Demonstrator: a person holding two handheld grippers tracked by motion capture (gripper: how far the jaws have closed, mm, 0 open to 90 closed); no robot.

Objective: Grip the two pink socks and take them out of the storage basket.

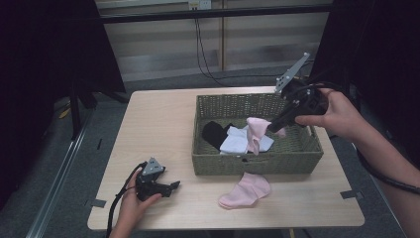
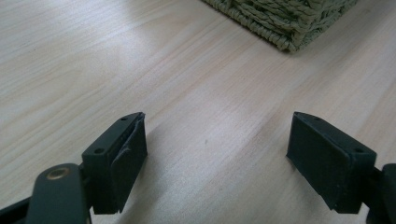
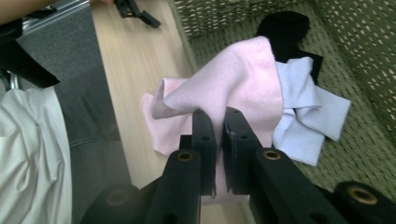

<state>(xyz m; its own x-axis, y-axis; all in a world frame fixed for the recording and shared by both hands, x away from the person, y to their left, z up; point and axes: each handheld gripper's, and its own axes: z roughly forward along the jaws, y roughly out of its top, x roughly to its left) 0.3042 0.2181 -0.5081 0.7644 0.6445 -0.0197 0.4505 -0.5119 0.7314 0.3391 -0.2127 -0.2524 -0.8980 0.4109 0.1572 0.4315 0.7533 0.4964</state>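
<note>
Over the green woven basket (image 1: 257, 163), my right gripper (image 1: 271, 126) is shut on a pink sock (image 1: 254, 133) that hangs from its jaws. In the right gripper view the jaws pinch the pink sock (image 3: 233, 79) at my right gripper (image 3: 219, 123), above a white sock (image 3: 306, 121) and a black sock (image 3: 285, 25) lying in the basket (image 3: 364, 51). A second pink sock (image 1: 245, 191) lies flat on the table in front of the basket. My left gripper (image 1: 173, 186) rests low at the table's front left, open and holding nothing (image 2: 217, 126).
The light wooden table (image 1: 158, 129) has free room to the left of the basket. A basket corner (image 2: 289, 21) stands ahead of the left jaws. Dark curtains flank the table, and cables hang at the back wall.
</note>
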